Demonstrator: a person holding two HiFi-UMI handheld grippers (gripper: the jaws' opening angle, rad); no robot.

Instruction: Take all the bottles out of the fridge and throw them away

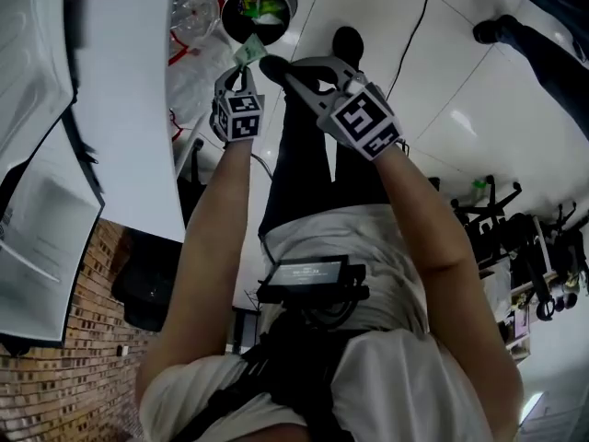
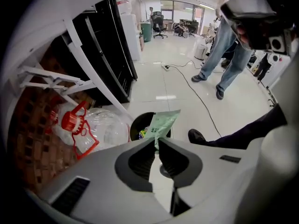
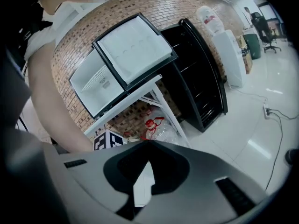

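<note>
Left hand-held gripper [image 2: 156, 141] pinches green pouch [image 2: 162, 124], bin [image 2: 132, 127] straight ahead below its tip. My right hand-held gripper [image 3: 149, 142] is pressed together, empty.

The round mouth of the black bin [image 2: 139, 126] lies open from above, only partly overlapped by the green packet [image 2: 163, 122] pinched in the left gripper [image 2: 156, 146]. On its left, clear jugs [image 2: 88, 129] with red handles crowd right up to it under the slanted white legs of the bench [image 2: 88, 85], and the black cabinet [image 2: 110, 55] stands behind, so that side is closed. To the right the tiled floor [image 2: 163, 85] is free, apart from the person's dark shoe [image 2: 198, 136] near the bin and a thin cable [image 2: 187, 78] trailing across the tiles.
</note>
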